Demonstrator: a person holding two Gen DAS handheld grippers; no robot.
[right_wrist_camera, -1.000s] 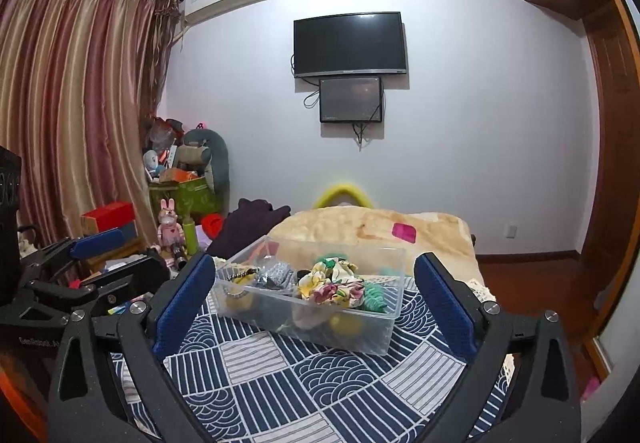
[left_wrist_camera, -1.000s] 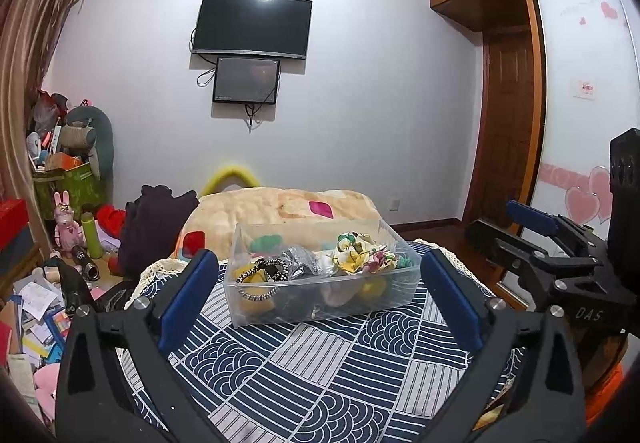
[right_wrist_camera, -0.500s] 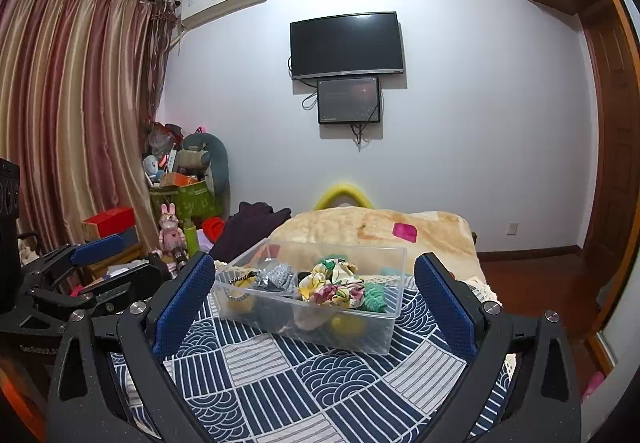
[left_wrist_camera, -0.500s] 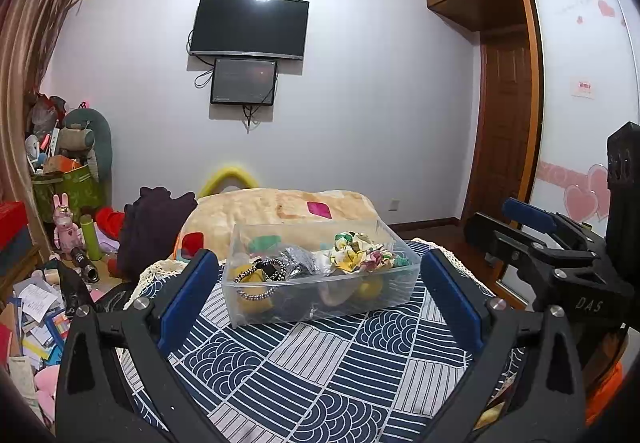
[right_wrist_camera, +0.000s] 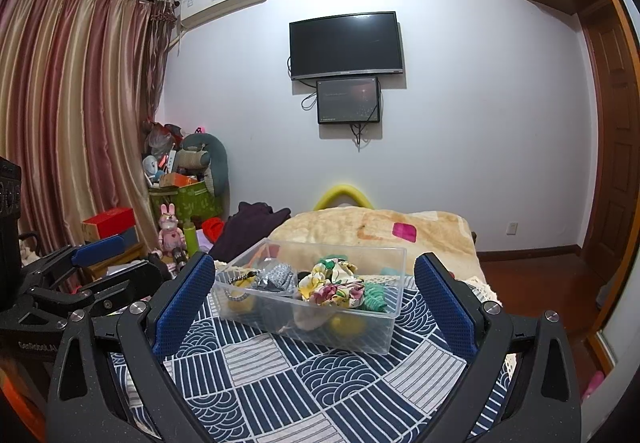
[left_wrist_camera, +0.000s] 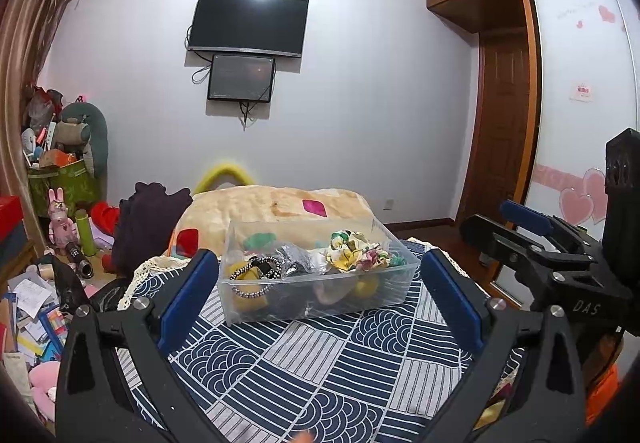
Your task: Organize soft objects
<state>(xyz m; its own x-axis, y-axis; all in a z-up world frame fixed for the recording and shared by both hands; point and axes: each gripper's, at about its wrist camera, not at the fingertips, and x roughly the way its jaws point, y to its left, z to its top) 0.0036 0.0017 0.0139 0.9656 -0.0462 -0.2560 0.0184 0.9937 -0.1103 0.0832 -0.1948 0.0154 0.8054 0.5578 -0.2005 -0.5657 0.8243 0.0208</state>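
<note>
Hair ties (right_wrist_camera: 332, 289) and other soft bits are sitting piled in the clear box (left_wrist_camera: 320, 303) on the blue patterned cloth (left_wrist_camera: 304, 371), and I am looking at them from both tools. I am holding the left gripper (left_wrist_camera: 316, 299) wide open with nothing in it, and the box is showing right between its blue pads (left_wrist_camera: 188, 295). I am holding the right gripper (right_wrist_camera: 310, 301) wide open too, and it is holding nothing. Both are hanging back from the box, near it but not touching. All the soft things I can see are lying inside the box, and none are lying loose on the cloth, so this could be a tidy job done, or a box waiting to be sorted out; I cannot tell which. If I am reaching in, I am thinking I should go slowly and come down from above, so the pads do not bump the thin plastic wall and push the box along the cloth. The flowery tie on top is looking easiest to pinch. The beaded band (left_wrist_camera: 256, 275) by the left end is looking tangled with a yellow thing, so I am guessing it could drag its neighbour out with it.
</note>
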